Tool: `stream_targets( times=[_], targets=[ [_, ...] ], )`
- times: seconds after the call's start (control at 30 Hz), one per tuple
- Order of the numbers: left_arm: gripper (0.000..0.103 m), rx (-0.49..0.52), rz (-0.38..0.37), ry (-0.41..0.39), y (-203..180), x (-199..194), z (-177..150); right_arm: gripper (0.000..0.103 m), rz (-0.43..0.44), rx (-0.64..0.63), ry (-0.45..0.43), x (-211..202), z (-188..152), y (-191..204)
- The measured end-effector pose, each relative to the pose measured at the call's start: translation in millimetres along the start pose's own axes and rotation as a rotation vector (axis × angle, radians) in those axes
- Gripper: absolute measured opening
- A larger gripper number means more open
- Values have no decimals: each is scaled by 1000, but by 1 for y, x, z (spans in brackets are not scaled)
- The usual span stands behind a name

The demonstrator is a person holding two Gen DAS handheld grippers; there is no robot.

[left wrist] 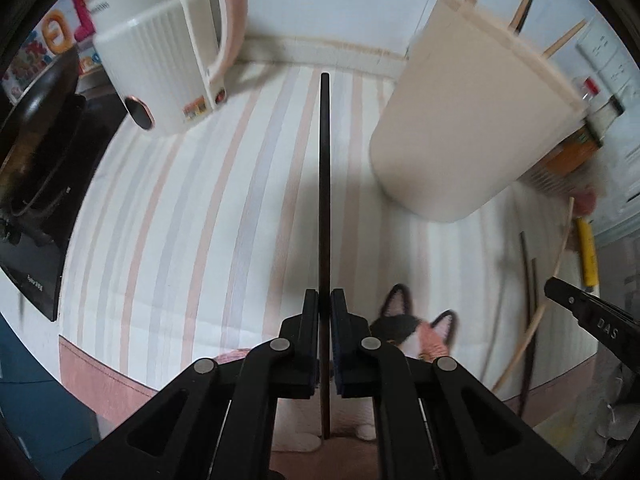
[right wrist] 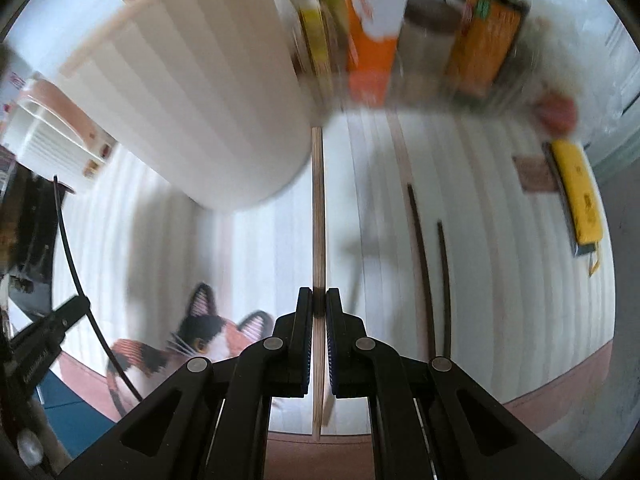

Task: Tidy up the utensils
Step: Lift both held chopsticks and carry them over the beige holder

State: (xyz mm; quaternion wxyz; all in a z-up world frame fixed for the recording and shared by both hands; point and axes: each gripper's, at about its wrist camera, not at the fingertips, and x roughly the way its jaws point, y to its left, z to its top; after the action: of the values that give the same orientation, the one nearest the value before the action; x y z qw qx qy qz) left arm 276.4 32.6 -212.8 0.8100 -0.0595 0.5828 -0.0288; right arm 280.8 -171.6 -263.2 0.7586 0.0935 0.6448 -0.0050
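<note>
Leftward, the left tool was clamped on a thin dark chopstick held above the striped tabletop. Centre: a tall cream ribbed utensil holder containing pale sticks. Right tool was clamped on a light wooden chopstick; two dark chopsticks lay on the tabletop beside it.

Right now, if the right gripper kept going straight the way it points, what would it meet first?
Most likely the white holder. The right gripper is shut on a light chopstick whose tip sits by the holder's lower edge, slightly right of it. Depth is unclear, so it might just pass alongside.
</note>
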Motion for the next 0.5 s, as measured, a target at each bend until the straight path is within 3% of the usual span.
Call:
stream_targets(
  times=[0.3,0.5],
  targets=[
    [3,-22,-40,-197,-5,-59,20,6,52,-13,-160,-69,29,3],
    [3,-68,-111,-334,-8,-113,47,6,132,29,-259,-119,59,-4]
  ],
)
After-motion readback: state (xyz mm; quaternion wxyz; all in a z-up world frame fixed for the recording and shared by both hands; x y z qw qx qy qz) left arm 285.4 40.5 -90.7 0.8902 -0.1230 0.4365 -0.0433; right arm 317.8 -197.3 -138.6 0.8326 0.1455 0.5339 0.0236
